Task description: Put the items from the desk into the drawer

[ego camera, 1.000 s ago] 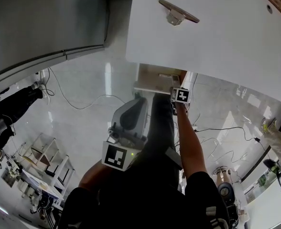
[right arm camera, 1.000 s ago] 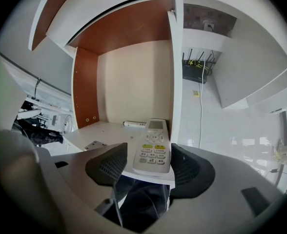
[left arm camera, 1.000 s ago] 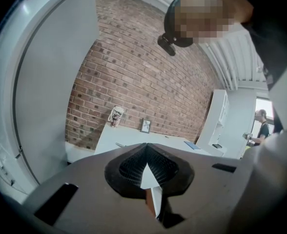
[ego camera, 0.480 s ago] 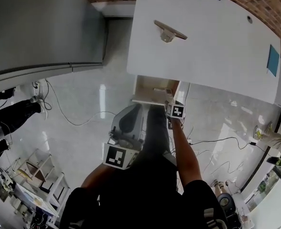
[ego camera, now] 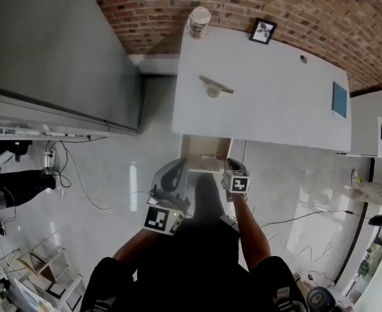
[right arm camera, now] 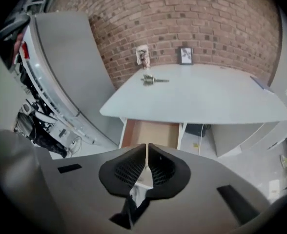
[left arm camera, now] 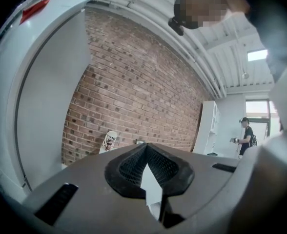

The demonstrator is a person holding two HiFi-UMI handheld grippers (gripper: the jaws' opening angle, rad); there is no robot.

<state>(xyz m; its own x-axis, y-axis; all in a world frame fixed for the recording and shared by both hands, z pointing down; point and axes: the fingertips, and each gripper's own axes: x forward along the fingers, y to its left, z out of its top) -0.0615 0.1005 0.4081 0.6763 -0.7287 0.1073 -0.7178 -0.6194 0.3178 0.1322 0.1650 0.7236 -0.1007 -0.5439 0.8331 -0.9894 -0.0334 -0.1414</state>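
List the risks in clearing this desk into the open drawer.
1. The left gripper and right gripper are both shut and empty; the right's jaws have just been closing on nothing. Reaching shut could shove an item instead of gripping it.
2. The patterned cup and picture frame stand upright at the desk's back edge; a nudge may topple them.
3. The open drawer juts out just ahead of both grippers; a low reach could hit it.

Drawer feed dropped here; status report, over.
Left gripper shut; right gripper just closed, empty. Drawer open. Cup, frame, blue card on desk. Path clear.
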